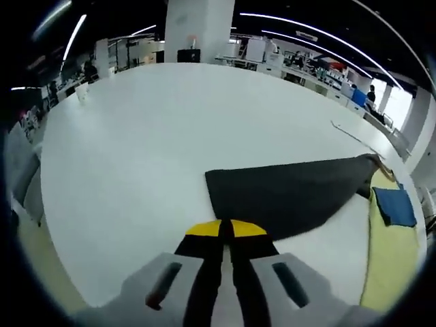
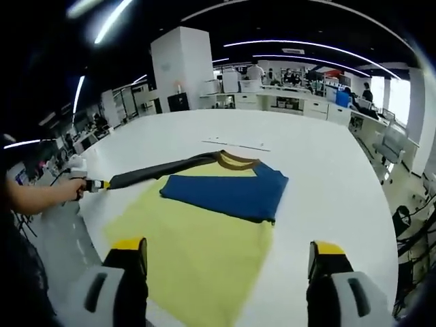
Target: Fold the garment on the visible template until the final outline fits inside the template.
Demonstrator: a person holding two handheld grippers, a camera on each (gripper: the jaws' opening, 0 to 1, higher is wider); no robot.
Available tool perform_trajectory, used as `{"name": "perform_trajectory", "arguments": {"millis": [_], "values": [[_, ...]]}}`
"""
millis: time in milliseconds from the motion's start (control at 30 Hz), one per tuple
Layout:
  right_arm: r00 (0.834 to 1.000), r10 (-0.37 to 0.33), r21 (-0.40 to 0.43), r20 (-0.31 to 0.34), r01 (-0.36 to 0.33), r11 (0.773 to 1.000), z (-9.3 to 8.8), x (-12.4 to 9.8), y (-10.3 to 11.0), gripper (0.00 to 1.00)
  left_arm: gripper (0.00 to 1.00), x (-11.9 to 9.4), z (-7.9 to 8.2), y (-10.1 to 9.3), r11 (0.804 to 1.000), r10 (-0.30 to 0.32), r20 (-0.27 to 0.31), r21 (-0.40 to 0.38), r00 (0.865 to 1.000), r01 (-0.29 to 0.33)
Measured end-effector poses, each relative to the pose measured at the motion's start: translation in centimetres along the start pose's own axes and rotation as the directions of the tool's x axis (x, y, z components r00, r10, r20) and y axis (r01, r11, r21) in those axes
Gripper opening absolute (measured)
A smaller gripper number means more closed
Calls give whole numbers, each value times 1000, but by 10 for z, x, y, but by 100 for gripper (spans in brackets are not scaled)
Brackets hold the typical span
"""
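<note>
Left gripper [image 1: 226,230] pinches the garment's dark sleeve [image 1: 286,194]; right gripper [image 2: 228,255] spread above yellow shirt [image 2: 197,252] on white table [image 2: 327,177].

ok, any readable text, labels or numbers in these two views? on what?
None readable.
Shirt: no print or label legible; it is plain yellow with a blue sleeve folded across it and a dark sleeve pulled out sideways.
Table: thin strips near the far edge, too small to tell any marking.
Background desks and pillar: too blurred to read.

No text, label, brand, number or sign can be read in either view.
</note>
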State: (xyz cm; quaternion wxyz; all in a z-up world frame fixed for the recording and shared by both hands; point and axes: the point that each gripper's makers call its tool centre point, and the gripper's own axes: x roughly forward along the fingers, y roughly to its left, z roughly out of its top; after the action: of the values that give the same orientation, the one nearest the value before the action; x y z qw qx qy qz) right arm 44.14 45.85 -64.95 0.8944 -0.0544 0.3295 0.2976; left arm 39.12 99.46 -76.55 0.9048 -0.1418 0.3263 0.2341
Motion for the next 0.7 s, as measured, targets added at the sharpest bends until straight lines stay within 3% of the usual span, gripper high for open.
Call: {"name": "perform_trajectory", "arguments": {"millis": [233, 500, 700], "values": [[1000, -2, 4, -5, 2, 1000, -1, 0, -1, 99, 0, 5, 18, 3, 999, -27, 11, 47, 1000, 27], [1000, -7, 6, -9, 7, 1000, -3, 1, -4, 99, 0, 7, 49, 11, 986, -26, 57, 165, 998, 17], [1000, -16, 11, -16, 16, 1000, -4, 1, -6, 99, 0, 20, 57, 13, 971, -35, 57, 236, 998, 21]]}}
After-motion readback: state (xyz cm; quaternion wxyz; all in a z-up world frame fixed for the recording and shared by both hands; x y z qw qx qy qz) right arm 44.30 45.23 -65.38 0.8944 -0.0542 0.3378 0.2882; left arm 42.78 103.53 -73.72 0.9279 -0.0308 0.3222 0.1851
